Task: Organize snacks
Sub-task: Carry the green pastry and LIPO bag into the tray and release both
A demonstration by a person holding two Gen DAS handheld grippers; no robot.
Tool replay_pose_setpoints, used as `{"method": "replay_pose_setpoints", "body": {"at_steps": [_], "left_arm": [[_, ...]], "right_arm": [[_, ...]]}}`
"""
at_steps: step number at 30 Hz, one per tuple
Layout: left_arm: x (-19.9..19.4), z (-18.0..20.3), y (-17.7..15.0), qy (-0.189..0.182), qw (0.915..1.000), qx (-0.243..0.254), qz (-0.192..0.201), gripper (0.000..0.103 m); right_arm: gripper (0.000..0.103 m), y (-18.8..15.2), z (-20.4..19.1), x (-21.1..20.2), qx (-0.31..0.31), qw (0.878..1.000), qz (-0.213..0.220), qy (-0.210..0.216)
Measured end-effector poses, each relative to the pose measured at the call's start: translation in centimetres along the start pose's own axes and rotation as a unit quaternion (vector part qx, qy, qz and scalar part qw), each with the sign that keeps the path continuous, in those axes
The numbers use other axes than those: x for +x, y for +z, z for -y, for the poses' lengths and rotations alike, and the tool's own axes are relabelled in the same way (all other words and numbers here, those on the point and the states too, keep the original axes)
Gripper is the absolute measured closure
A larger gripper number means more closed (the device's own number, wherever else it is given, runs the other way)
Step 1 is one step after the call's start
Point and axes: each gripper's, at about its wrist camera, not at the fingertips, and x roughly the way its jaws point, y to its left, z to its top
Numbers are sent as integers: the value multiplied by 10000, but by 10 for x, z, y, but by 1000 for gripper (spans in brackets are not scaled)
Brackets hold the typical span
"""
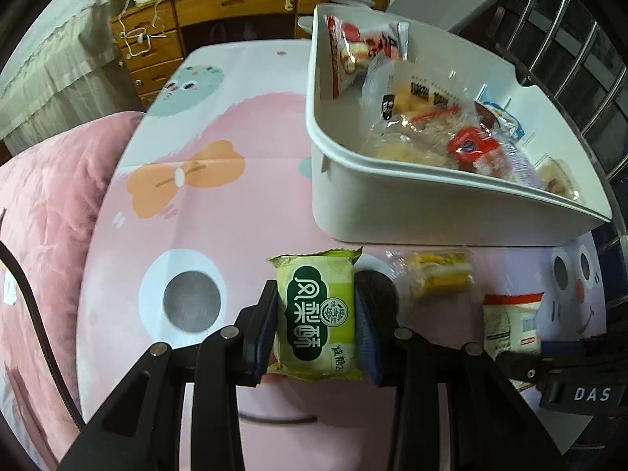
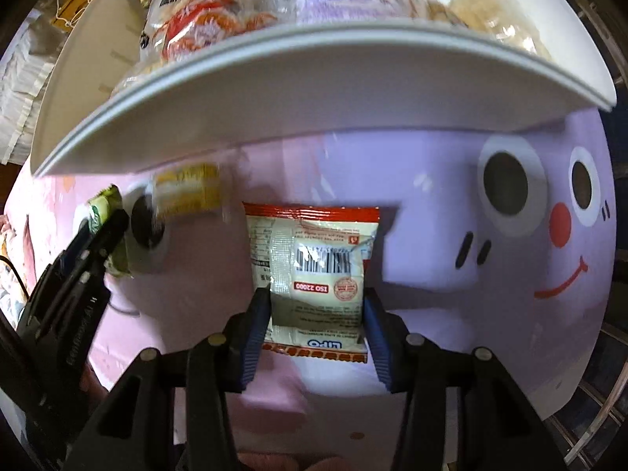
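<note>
My left gripper (image 1: pixel 317 288) is shut on a green pastry packet (image 1: pixel 314 314), holding it by its two long sides over the pink cartoon tablecloth (image 1: pixel 196 204). In the right wrist view my right gripper (image 2: pixel 316 300) points down at the table, its blue pads pressed against both sides of a white and red snack packet (image 2: pixel 314 259) with a barcode. That packet (image 1: pixel 510 325) also shows at the lower right of the left wrist view. A yellow packet (image 1: pixel 439 274) lies on the cloth between the two. The white bin (image 1: pixel 392 165) beyond holds several snacks.
The bin's near wall (image 2: pixel 274 78) overhangs close above the right gripper. A pink quilt (image 1: pixel 47 216) lies left of the table. A wooden desk with drawers (image 1: pixel 196 11) stands behind, and a metal railing (image 1: pixel 581 59) runs along the right.
</note>
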Motion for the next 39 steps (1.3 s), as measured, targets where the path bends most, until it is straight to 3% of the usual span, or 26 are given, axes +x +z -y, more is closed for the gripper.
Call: {"method": "replay_pose_setpoints", "body": {"at_steps": [4,10,19,23,30,39], "left_arm": [[-22,7,-9,57,9999,14,118,68],[-60,15,-14,204,9993,-64,291,68],[-105,39,14,-27,9993,212,295,68],[-120,56,34,-135,9981,520,298,67],[-135,77,73,-229,9962,800,268,67],[-120,86,115,-175,9941,992,399,67]], "right_arm": [[56,-13,0,-7,-273,9993,73,255],[56,-28,-12,-39,-1089,9904,671,527],[55,-30,-19,-108,-1753,9705,1470,765],[55,-24,-10,-138,-1776,9636,1817,827],[55,15,1,-152,-1455,9586,2255,955],[55,43,22,-154,-1132,9505,2700,1044]]}}
